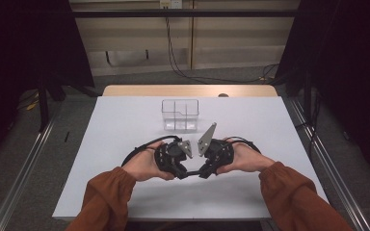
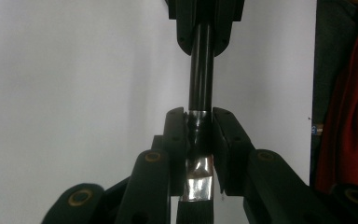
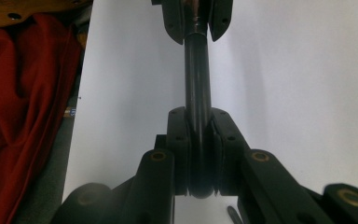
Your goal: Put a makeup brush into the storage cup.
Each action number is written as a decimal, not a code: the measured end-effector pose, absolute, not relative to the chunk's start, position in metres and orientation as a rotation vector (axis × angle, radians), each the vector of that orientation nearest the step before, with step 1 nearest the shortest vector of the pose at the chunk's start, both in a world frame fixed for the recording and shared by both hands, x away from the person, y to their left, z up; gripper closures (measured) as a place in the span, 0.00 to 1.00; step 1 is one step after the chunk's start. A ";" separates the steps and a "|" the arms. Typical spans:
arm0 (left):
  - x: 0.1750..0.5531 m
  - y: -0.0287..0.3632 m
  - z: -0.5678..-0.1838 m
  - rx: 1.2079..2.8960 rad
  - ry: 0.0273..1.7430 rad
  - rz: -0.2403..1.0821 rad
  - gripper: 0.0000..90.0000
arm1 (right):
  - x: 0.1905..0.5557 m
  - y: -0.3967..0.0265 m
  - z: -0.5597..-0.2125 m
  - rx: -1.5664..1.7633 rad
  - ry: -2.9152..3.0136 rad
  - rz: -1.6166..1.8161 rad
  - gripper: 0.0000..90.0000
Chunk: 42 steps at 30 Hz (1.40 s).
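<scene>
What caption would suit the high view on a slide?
Both grippers, left gripper and right gripper, clamp one slim black pen between them before a clear divided box.

- White table top (image 1: pixel 125 139) with a wooden strip (image 1: pixel 188 90) along its far edge
- Grey floor (image 1: pixel 72 120) all around, metal rails (image 1: pixel 24 168) at both sides
- Beige panelled wall (image 1: pixel 231 38) behind, black cables (image 1: pixel 173 53) hanging down it
- Dark curtains (image 1: pixel 24 48) left and right

Glossy black pen (image 2: pixel 201 70), matt white table (image 1: pixel 125 125), clear plastic organizer (image 1: pixel 180 115)
</scene>
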State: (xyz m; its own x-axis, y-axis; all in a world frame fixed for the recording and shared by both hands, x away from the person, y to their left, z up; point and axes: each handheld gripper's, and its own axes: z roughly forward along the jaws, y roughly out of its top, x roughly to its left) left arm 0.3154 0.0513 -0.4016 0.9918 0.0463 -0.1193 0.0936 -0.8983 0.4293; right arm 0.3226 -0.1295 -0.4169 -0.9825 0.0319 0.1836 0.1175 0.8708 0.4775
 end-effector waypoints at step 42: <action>0.320 0.109 -0.416 2.410 0.423 0.021 0.04 | 0.321 -0.167 -0.420 -0.343 -2.885 -0.824 0.89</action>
State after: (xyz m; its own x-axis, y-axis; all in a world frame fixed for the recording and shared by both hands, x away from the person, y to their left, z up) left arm 0.3197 0.1089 -0.4157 0.9470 0.3068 -0.0955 0.2956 -0.7157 0.6327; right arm 0.3214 -0.1671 -0.4205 -0.9669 0.1834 0.1773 0.2494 0.8259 0.5056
